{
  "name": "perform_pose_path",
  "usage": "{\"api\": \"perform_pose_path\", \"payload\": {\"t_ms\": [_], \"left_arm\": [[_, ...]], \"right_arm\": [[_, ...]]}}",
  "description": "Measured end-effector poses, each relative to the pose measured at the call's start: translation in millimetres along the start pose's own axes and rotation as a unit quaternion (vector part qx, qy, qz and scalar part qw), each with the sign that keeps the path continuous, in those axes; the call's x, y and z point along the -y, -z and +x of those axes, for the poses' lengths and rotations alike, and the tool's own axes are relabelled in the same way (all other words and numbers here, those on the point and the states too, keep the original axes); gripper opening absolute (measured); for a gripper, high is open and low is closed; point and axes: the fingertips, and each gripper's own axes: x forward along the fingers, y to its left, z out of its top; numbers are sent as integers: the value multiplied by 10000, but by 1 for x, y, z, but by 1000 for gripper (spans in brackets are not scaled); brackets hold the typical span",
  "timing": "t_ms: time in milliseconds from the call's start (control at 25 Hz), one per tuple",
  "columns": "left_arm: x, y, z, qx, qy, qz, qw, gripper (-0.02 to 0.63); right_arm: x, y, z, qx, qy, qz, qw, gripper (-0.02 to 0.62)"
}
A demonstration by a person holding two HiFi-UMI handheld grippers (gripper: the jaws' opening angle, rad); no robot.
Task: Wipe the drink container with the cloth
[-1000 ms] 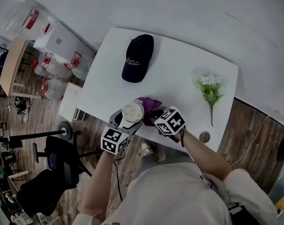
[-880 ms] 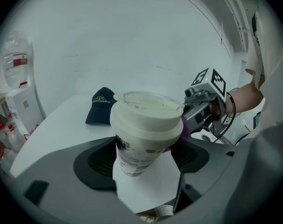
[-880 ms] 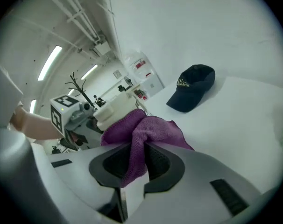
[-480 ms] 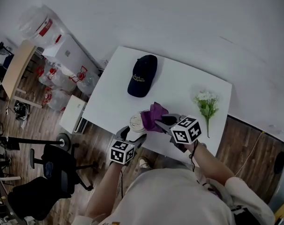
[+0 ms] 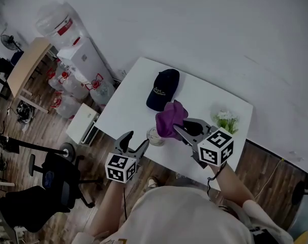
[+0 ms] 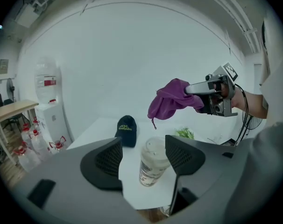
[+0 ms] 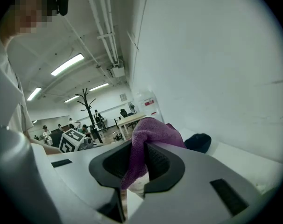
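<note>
I let the clear plastic cup [image 5: 155,136] go, left gripper [image 5: 136,140] open, empty, closing a little, and right gripper [image 5: 180,127] lifted its pinched purple cloth [image 5: 170,118]: wiping looks done.

You face a white table [image 5: 127,107] against a plain white wall [image 5: 194,24]. Left of the table stand a water dispenser [image 5: 84,60], wooden desk [image 5: 25,67] and black chair [image 5: 42,193] on wood floor [image 5: 37,132].
</note>
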Motion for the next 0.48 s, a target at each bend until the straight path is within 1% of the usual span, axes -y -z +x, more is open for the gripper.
{"api": "perform_pose_path", "payload": {"t_ms": [80,200,240,320,480], "left_arm": [[-9,-20,-11,177,-144,33,9997,287],[-21,-48,-28,283,-374,67,9989,277],[-23,-58,-34,342,-419,120,9985,263],[-23,-79,-47,529,-456,237,9973,221],[-20,-119,-72,906,-474,403,9939,194]], "right_arm": [[-11,-23,-3,209,3,-230,9995,97],[-27,-57,-11,581,29,-531,9969,97],[-34,-69,-14,722,34,-641,9953,97],[-48,-92,-23,984,45,-901,9911,97],[-67,-124,-40,1330,197,-1399,9810,97]]}}
